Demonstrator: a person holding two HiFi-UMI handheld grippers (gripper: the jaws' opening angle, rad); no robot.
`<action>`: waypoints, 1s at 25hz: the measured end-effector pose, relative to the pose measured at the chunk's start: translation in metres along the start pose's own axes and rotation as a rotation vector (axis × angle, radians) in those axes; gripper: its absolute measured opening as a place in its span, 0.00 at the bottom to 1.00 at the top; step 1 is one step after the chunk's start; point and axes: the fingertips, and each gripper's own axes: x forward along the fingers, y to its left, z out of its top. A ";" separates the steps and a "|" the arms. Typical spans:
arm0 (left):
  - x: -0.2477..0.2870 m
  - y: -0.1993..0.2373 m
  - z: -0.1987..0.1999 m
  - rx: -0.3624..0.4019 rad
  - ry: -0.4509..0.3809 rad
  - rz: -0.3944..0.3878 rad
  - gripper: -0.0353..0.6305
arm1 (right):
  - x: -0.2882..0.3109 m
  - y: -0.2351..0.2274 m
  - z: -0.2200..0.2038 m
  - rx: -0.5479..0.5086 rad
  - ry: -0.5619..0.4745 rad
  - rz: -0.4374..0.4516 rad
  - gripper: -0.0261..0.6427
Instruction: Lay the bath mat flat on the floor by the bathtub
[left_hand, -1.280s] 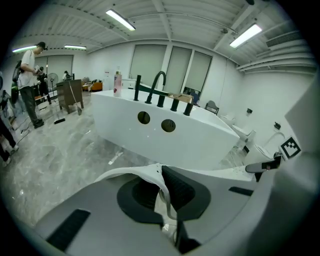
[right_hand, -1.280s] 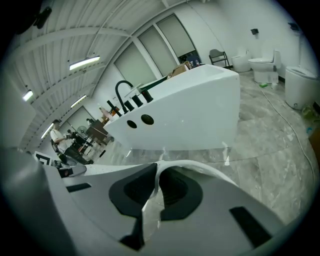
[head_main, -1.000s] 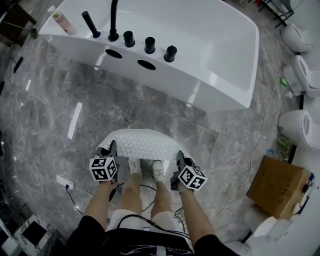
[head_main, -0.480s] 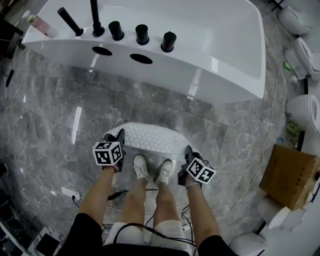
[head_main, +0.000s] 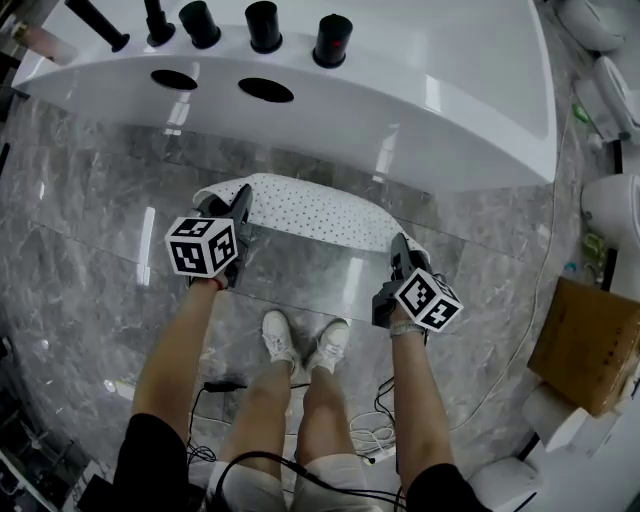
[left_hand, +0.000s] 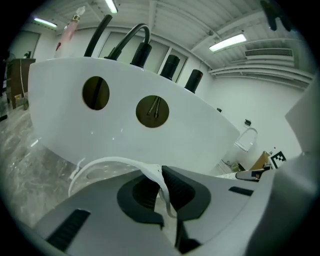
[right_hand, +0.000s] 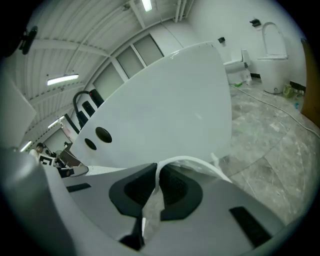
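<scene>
A white bath mat (head_main: 310, 212) with small dark holes hangs stretched between my two grippers, just in front of the white bathtub (head_main: 430, 110). My left gripper (head_main: 237, 203) is shut on the mat's left corner. My right gripper (head_main: 400, 248) is shut on its right corner. In the left gripper view the thin white mat edge (left_hand: 160, 177) runs pinched between the dark pads (left_hand: 182, 187). In the right gripper view the mat edge (right_hand: 159, 175) curls up out of the closed jaws, with the tub wall (right_hand: 165, 110) close ahead.
Grey marble floor (head_main: 90, 250) surrounds the tub. Black tap fittings (head_main: 265, 25) stand on the tub rim. The person's white shoes (head_main: 300, 345) stand behind the mat, with cables (head_main: 370, 435) near them. A cardboard box (head_main: 590, 345) and toilets (head_main: 610, 215) are at the right.
Both grippers have carried the mat forward and down toward the bathtub. The mat now hangs ahead of the shoes instead of over them, close to the tub wall.
</scene>
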 end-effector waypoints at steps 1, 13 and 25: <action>0.007 0.003 0.001 0.017 -0.043 -0.008 0.09 | 0.008 -0.002 0.003 -0.023 -0.041 0.020 0.09; 0.111 0.130 -0.270 -0.133 0.161 0.101 0.09 | 0.122 -0.098 -0.259 -0.010 0.038 0.019 0.09; 0.108 0.161 -0.363 -0.266 0.352 0.190 0.09 | 0.133 -0.141 -0.340 0.136 0.214 -0.102 0.09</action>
